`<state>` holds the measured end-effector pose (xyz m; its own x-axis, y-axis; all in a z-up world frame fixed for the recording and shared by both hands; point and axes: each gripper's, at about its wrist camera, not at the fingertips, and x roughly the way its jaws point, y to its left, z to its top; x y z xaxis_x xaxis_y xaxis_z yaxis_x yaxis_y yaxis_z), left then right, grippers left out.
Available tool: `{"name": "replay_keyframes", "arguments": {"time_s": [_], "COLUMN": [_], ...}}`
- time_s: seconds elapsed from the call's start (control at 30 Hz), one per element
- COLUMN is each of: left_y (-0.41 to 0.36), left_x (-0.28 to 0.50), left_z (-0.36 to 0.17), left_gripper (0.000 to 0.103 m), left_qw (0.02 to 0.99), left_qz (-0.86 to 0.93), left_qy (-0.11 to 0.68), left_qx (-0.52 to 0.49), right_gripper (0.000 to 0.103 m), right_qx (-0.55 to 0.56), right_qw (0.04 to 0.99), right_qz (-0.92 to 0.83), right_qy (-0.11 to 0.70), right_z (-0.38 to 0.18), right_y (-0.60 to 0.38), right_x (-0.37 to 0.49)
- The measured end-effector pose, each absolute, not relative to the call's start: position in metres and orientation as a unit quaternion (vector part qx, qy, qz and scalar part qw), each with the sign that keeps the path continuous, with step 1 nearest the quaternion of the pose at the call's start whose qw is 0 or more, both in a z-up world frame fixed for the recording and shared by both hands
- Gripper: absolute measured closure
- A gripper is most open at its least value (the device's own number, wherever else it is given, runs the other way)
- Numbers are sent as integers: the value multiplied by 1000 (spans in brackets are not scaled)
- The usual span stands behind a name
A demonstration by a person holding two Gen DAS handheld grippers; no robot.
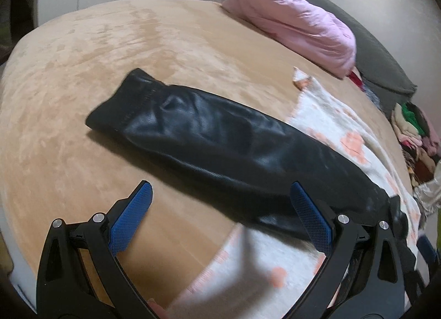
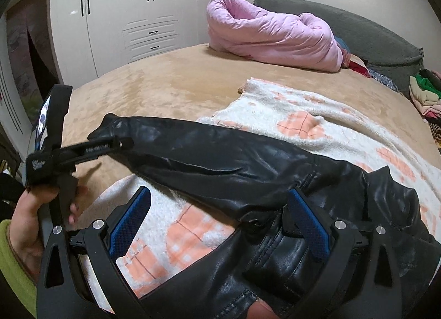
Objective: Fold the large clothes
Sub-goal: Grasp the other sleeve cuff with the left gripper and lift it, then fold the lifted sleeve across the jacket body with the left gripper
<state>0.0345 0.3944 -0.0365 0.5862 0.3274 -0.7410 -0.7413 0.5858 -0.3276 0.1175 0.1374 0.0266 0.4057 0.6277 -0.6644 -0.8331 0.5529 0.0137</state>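
Observation:
A black leather jacket (image 2: pixel 275 181) lies on a white and orange checked blanket (image 2: pixel 303 126) on the bed. One sleeve (image 1: pixel 206 131) stretches out to the left, its cuff on the tan bed cover. My left gripper (image 1: pixel 220 197) is open and empty, hovering over the sleeve's near edge. My right gripper (image 2: pixel 220 203) is open and empty above the jacket's body near the shoulder. The left gripper's handle (image 2: pixel 69 151) and the hand holding it show at the left of the right wrist view.
The tan bed cover (image 1: pixel 110 43) spreads left and far. A rolled pink quilt (image 2: pixel 270 32) lies at the head of the bed by a grey headboard (image 2: pixel 358 32). A pile of clothes (image 2: pixel 424 93) sits at far right. White wardrobes (image 2: pixel 137 10) stand behind.

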Motion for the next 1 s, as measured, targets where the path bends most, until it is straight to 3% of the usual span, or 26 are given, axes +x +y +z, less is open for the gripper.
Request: {"name": "replay_keyframes", "arguments": {"time_s": [0.23,0.3,0.33,0.37,0.4,0.43,0.53,1.0], "left_y": [435,444,447,452,454,459,459,374], "left_x": [28,31,32,31,31,30,21,4], "left_z": [-57,-61,-63,-65,-66,-67,-58,48], "left_gripper": [9,16,29,48,59,81,98,103], "left_qw": [808,800,798,794,793,792,805,910], "left_qz": [303,314,318,324,325,322,292,207], "left_qy": [270,273,272,268,265,260,216,92], "left_qx": [-428,-432,-434,-439,-442,-450,-470,-347], "right_gripper": [4,4,4,4,4,4,4,4], "right_qx": [-150,-146,-144,-142,-141,-138,-128,-91], "right_qw": [822,822,823,824,825,827,832,854], "right_qz": [434,432,430,429,427,424,416,373], "right_qy": [337,341,342,342,343,343,343,353], "right_z": [13,11,10,9,9,9,9,16], "right_y": [128,125,121,119,116,113,103,29], "right_x": [124,124,124,124,124,124,126,126]}}
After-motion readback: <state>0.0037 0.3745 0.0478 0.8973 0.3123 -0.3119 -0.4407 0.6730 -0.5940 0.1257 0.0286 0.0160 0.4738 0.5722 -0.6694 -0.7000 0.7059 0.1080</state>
